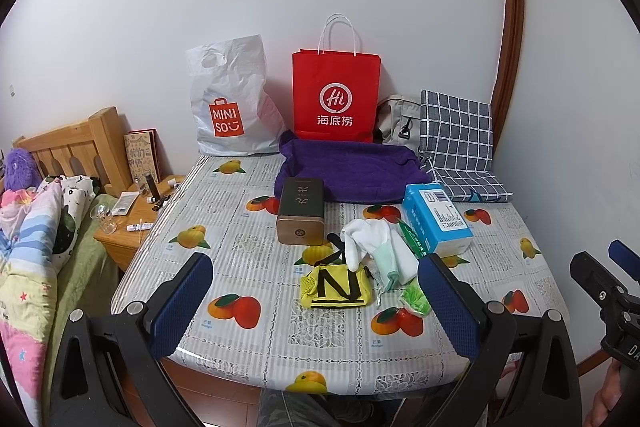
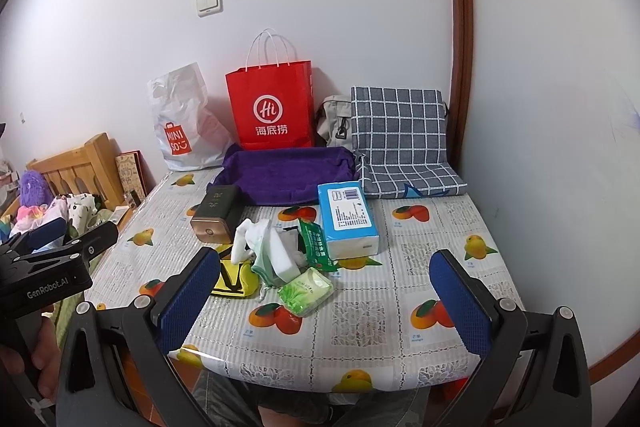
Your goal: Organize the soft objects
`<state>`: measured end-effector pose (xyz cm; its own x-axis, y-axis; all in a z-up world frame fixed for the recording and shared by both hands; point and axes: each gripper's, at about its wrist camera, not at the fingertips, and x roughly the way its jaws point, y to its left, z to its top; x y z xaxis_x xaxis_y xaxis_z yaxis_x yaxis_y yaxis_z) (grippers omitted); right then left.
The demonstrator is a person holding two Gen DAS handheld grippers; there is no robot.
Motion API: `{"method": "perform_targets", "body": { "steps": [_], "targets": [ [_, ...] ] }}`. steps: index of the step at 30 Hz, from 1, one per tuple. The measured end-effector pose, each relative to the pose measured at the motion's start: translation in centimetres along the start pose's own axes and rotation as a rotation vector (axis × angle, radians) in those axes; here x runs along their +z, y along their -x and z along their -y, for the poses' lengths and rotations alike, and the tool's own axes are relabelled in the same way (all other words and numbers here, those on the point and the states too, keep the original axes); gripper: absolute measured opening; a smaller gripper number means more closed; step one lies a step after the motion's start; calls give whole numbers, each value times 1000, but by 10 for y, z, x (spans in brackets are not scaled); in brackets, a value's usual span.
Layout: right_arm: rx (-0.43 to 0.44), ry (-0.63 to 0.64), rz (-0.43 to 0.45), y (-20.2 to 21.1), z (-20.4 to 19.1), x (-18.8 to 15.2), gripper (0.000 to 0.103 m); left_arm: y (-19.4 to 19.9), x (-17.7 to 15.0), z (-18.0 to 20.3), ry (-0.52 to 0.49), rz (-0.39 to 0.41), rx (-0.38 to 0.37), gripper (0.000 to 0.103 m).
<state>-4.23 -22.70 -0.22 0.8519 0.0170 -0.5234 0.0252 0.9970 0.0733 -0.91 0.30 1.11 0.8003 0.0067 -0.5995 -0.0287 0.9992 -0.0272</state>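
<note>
Left gripper (image 1: pixel 316 301) and right gripper (image 2: pixel 326 301) hover level, jaws spread wide, holding nothing.

The table (image 1: pixel 256 339) wears a grey-and-white lace-print cover dotted with orange and red fruit. On it lie a purple towel (image 1: pixel 352 169), a grey cushion (image 1: pixel 456 131) checked in white, a red paper bag (image 1: pixel 336 95) with a white logo, a white plastic bag (image 1: pixel 232 99) with an orange logo, a blue-and-white tissue pack (image 1: pixel 436 219), a yellow pouch (image 1: pixel 336 287) with black stripes, a white glove (image 1: pixel 368 239), a green packet (image 2: pixel 306 291) and a brown tin (image 1: pixel 301 209). Each tool has blue pads (image 1: pixel 184 303) on black arms.
</note>
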Motion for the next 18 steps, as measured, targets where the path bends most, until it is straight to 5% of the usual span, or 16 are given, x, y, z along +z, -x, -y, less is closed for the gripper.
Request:
{"method": "perform_targets", "body": {
  "steps": [18],
  "targets": [
    [6, 5, 9, 3, -4, 0, 103, 3, 2, -2, -2, 1, 1, 103]
  ]
}}
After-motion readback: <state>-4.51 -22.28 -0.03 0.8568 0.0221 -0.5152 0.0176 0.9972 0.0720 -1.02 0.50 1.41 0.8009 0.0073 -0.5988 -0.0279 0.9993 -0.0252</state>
